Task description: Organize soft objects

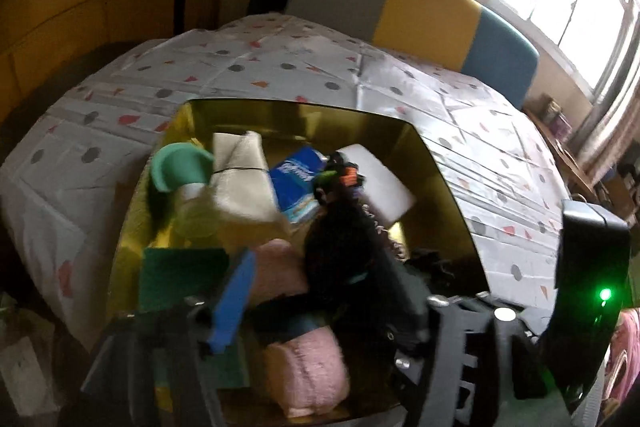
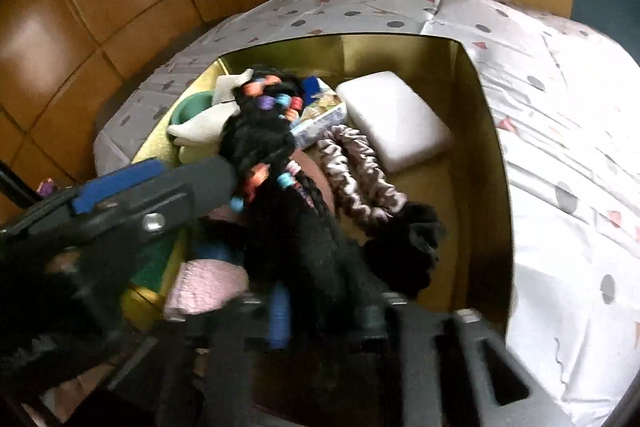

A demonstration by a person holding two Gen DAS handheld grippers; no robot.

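Two tongs over a gold box of soft things on a bed.

The left tongs (image 1: 316, 291) and right tongs (image 2: 320, 303) both have a black fuzzy bundle (image 2: 280, 163), strung with coloured bands, lying between partly open fingers; whether either actually clamps it is hard to tell in the blur. The bundle hangs over the gold box (image 2: 472, 107), which holds a pink towel (image 1: 304, 367), green pad (image 1: 180, 275), white foam block (image 2: 396, 119), striped scrunchie (image 2: 356, 179), blue packet (image 1: 296, 183) and teal cup (image 1: 176, 167). The box sits on the spotted bedsheet (image 1: 280, 67).
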